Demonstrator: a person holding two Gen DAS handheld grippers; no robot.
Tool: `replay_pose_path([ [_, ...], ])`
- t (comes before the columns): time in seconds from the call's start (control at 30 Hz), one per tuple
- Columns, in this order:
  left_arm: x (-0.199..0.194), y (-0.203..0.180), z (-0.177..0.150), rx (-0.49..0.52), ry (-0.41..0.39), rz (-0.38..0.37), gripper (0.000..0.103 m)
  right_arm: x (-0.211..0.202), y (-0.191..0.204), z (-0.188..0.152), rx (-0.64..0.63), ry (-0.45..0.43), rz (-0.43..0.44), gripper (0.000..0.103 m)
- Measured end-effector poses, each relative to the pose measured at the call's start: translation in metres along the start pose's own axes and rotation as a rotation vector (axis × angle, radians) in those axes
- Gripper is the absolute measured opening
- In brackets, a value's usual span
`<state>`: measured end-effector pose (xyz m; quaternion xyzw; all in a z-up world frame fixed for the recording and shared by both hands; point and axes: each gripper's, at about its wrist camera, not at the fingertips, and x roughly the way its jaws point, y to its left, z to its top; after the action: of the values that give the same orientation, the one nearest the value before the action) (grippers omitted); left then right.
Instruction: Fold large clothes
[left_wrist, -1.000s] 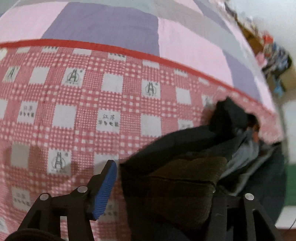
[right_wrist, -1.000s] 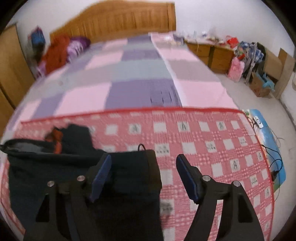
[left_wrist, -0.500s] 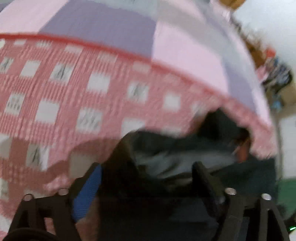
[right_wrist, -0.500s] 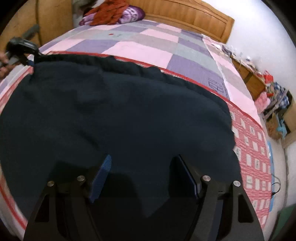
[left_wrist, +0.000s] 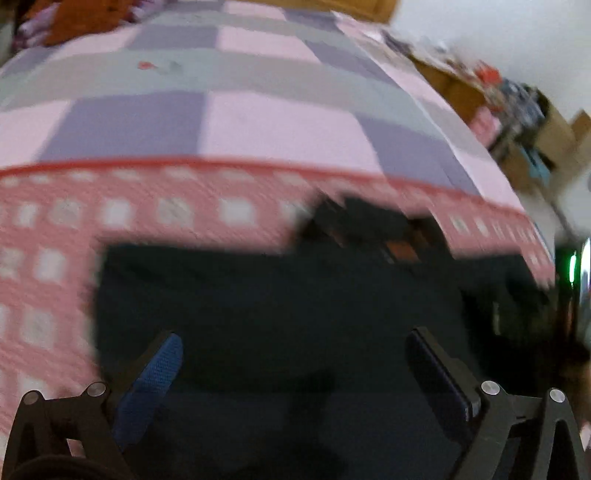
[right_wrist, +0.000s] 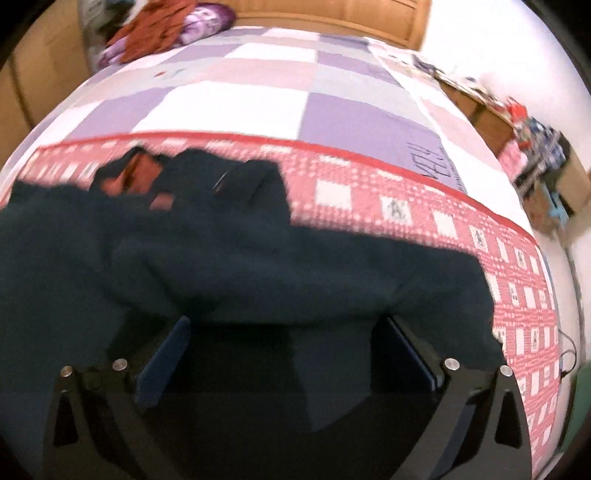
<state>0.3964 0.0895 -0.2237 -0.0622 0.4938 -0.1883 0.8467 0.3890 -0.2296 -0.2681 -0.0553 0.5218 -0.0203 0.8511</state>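
Since a second earlier both claws had let go: the left claw and right claw were opening, empty, above the soft dark garment spread on the red-checked cloth on the bed.

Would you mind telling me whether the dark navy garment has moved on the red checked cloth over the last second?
Yes. The dark navy garment now spreads rightward over the red checked cloth, covering squares that were bare before.
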Motion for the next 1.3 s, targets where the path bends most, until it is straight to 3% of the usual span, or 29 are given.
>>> replay_pose_path([
  [0.13,0.011,-0.048,-0.059,0.053,0.009,-0.004,0.099,-0.052,-0.011,-0.017,0.076,-0.096,0.061,0.099],
  [0.27,-0.005,-0.076,-0.112,0.126,-0.034,0.027,0.1,-0.131,-0.013,-0.093,0.015,-0.181,0.023,0.099],
  [0.33,0.005,-0.08,-0.128,0.184,-0.05,0.088,0.103,-0.142,-0.009,-0.129,-0.022,-0.145,-0.018,0.099],
  [0.43,0.028,-0.072,-0.123,0.191,-0.046,0.108,0.103,-0.105,-0.002,-0.16,-0.074,0.025,-0.031,0.099],
  [0.47,0.034,-0.069,-0.116,0.188,-0.052,0.115,0.103,-0.097,-0.002,-0.158,-0.066,0.024,-0.036,0.103],
  [0.73,0.076,-0.061,-0.058,0.149,-0.03,0.178,0.103,-0.03,-0.007,-0.077,-0.031,0.026,-0.049,0.103],
  [0.87,0.056,-0.062,-0.052,0.1,-0.081,0.153,0.103,-0.041,-0.011,-0.073,-0.023,-0.004,-0.019,0.103],
  [0.93,0.053,-0.067,-0.052,0.099,-0.112,0.116,0.103,-0.061,-0.016,-0.075,-0.002,-0.101,0.015,0.102],
  [1.0,0.065,-0.071,-0.048,0.105,-0.092,0.138,0.103,-0.074,-0.007,-0.067,-0.007,-0.175,0.064,0.102],
  [1.07,0.074,-0.068,-0.039,0.098,-0.078,0.152,0.103,-0.064,0.013,-0.052,-0.078,-0.158,0.082,0.102],
  [1.17,0.081,-0.038,-0.018,0.052,-0.057,0.245,0.103,-0.033,0.023,-0.034,-0.156,-0.091,0.047,0.102],
  [1.23,0.08,0.006,-0.006,-0.041,-0.033,0.328,0.103,-0.022,-0.006,-0.028,-0.129,-0.084,-0.022,0.102],
  [1.3,0.074,0.06,-0.003,-0.149,-0.004,0.398,0.103,-0.016,-0.061,-0.027,0.008,-0.059,-0.09,0.102],
])
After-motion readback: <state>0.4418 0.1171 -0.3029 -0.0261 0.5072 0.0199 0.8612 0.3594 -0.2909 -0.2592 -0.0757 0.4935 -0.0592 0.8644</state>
